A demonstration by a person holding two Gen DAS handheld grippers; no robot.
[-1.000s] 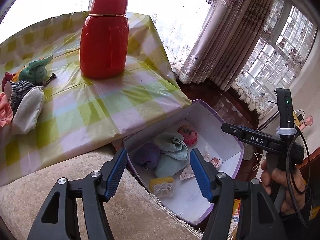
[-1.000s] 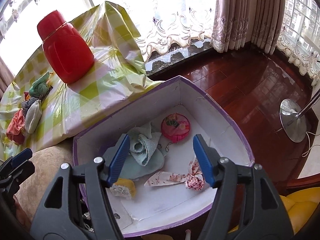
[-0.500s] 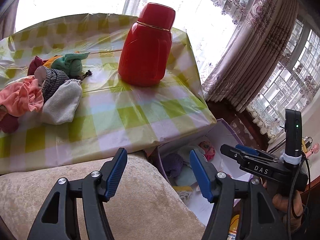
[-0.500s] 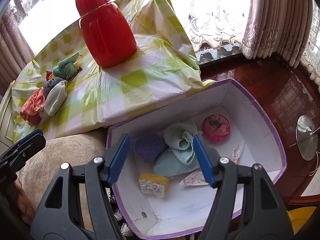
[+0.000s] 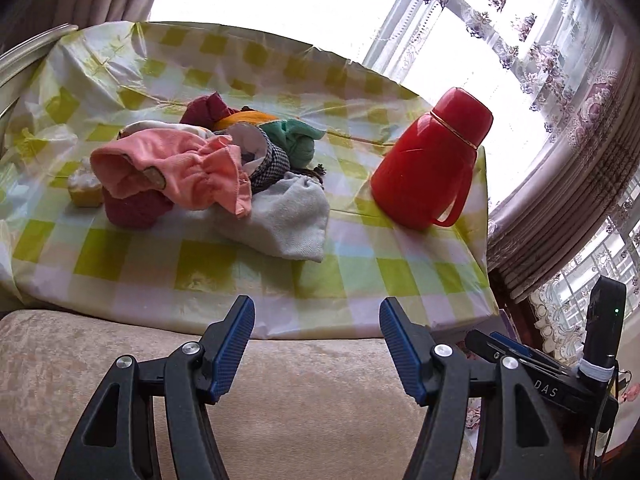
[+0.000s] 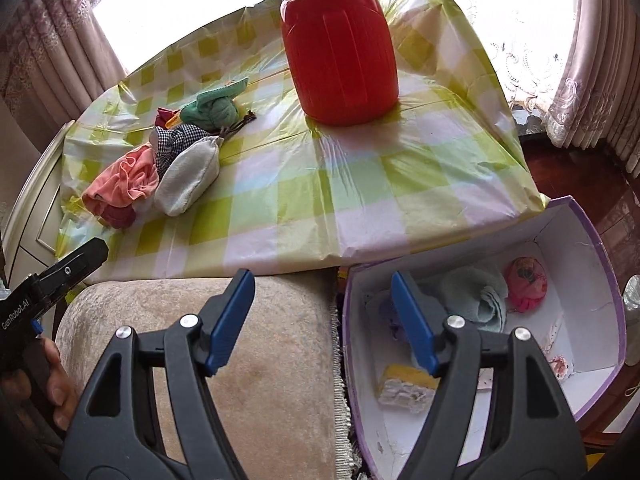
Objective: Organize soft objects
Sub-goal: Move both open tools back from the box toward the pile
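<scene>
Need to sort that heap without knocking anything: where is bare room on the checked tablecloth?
Bare cloth lies between the grey-white fabric pouch and the red plastic flask, and along the near edge of the checked tablecloth by the beige cushion. It is crowded around the pink cloth heap.

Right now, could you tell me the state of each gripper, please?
Left gripper: open, holding nothing.
Right gripper: open, holding nothing; its jaws have just been opening.

Both wrist cameras look forward and downward along their fingers, from over a beige cushion [image 5: 280,380]. The left faces the checked bench [image 5: 360,280]; the right, further right, also takes in the purple-rimmed box [image 6: 600,248]. Both share the red flask [image 5: 428,160].
</scene>
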